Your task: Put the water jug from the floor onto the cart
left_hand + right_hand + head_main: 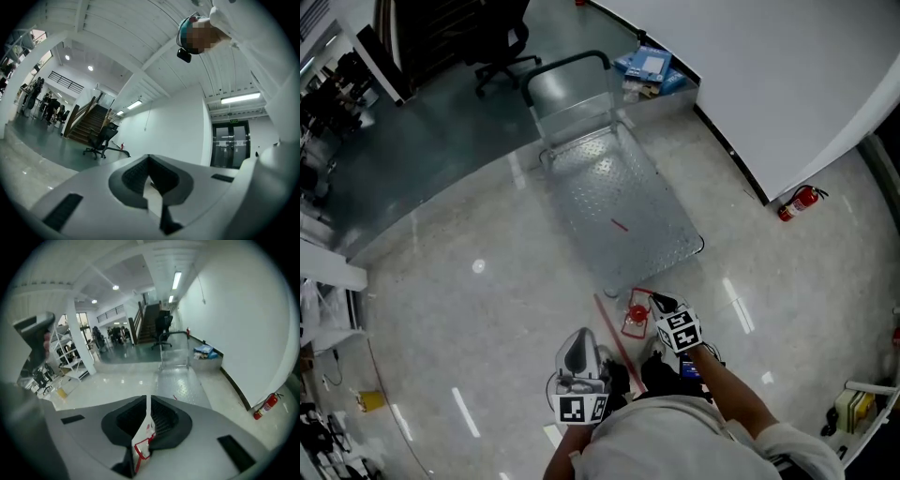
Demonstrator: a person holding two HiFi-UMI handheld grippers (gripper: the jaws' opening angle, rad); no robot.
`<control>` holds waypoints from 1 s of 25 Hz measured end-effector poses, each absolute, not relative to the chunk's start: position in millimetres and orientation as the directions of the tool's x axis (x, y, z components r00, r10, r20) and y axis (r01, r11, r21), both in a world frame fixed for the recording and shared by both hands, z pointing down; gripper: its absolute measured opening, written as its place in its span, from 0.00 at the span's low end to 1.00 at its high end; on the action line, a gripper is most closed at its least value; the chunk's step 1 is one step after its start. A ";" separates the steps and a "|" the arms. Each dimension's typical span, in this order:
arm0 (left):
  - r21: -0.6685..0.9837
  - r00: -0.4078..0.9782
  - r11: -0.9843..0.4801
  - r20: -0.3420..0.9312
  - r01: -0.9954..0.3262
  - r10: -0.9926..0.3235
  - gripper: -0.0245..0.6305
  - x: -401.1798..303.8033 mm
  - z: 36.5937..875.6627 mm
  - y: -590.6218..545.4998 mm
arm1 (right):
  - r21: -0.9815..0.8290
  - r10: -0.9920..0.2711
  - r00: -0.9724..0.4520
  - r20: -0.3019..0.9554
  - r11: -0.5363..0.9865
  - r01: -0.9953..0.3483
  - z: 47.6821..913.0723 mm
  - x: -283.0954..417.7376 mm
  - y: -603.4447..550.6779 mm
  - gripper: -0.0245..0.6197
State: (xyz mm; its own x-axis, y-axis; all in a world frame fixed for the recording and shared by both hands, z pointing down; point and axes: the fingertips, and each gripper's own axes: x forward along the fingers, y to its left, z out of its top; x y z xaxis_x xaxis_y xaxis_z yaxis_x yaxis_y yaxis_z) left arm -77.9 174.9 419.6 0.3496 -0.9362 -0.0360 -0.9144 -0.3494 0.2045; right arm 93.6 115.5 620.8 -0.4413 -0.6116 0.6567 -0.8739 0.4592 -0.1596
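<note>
I'm looking steeply down at a glossy pale floor (469, 309). The clear plastic water jug with the red cap and red trim (636, 314) stands on it, just short of the near edge of the silver diamond-plate platform cart (628, 216). The jug is not on the deck. The cart's black push handle (572, 64) is at its far end, away from me.

My right gripper (659, 302) points down and forward, its tip right beside the jug's upper right corner. In the right gripper view the jaws stand together with only a hairline slit between the ribbed pads. Nothing is pinched there. Through the wider gap nearer the camera I see the jug's white side and red trim below. I cannot tell whether the tip touches the jug.

My left gripper (578, 342) sits near my body, to the left of the jug and apart from it, pointing level. In the left gripper view its jaw tips meet at a point and have hold of nothing.

A red fire extinguisher (799, 202) stands against the white wall (787, 75) to the right of the cart. A stack of blue boxes (649, 66) lies by the wall beyond the handle, and a black office chair (500, 47) stands on the darker floor farther off.
</note>
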 end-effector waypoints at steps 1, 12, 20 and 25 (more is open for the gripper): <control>0.208 0.345 -0.344 -0.032 -0.916 -0.938 0.04 -79.3 423.5 171.8 | -0.158 -0.576 -0.435 0.692 0.466 -0.870 642.7 90.8 110.8 0.06; 0.261 0.337 -0.305 0.087 -0.916 -0.937 0.04 -91.5 495.3 152.2 | -0.210 -0.146 -0.316 0.938 0.486 -0.848 885.8 71.5 160.4 0.42; 0.292 0.322 -0.260 0.188 -0.920 -0.928 0.04 -105.1 559.7 160.9 | -0.165 -0.039 -0.205 0.978 0.458 -0.873 1001.9 72.7 162.9 0.49; 0.293 0.319 -0.252 0.210 -0.922 -0.924 0.04 -114.5 577.2 163.0 | -0.158 0.001 -0.181 0.983 0.491 -0.857 1032.5 64.8 167.8 0.50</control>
State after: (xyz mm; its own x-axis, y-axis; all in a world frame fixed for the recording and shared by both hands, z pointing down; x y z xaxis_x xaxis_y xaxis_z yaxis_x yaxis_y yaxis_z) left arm -114.5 163.0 577.2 0.3190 -0.9243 0.2097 -0.9224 -0.2520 0.2926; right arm 64.8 167.8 1032.5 -0.1810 0.0011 0.9835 -0.8569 0.4905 -0.1582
